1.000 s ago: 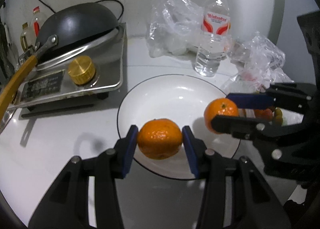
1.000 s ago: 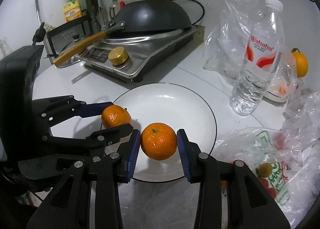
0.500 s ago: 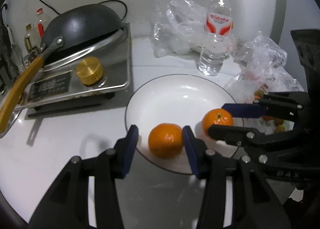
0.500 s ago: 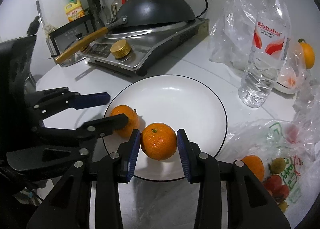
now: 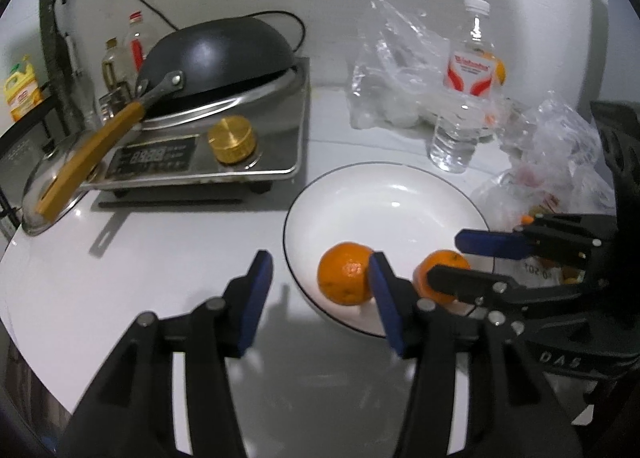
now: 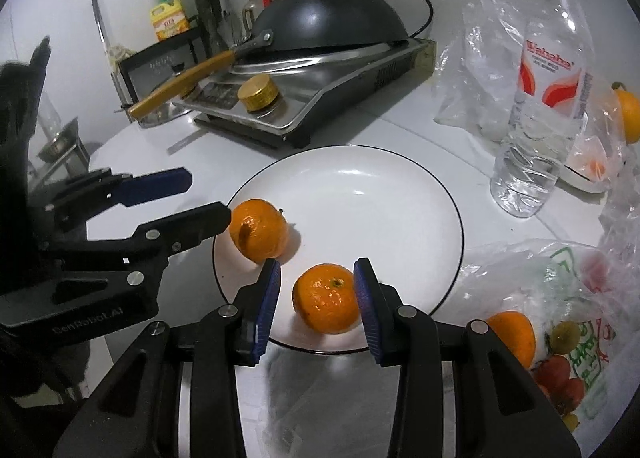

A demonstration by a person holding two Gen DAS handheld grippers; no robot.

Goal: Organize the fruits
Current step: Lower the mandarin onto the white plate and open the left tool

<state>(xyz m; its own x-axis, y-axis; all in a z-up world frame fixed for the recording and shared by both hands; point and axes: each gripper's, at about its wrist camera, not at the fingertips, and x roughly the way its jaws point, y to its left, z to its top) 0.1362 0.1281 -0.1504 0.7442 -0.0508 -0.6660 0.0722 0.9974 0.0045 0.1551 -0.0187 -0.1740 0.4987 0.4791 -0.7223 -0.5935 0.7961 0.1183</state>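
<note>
Left tongs (image 5: 320,298) opening, free of the mandarin (image 5: 346,278) beside their right pad. Right tongs (image 6: 316,298) spread around the second mandarin (image 6: 326,298), stem end up; neither pad presses it.

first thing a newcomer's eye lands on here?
Two bright oranges at the near edge of the white plate: one orange lies free beside the left gripper, whose jaws are opening; the other orange sits between the right gripper jaws. Behind, a black wok covers the cooker.
</note>
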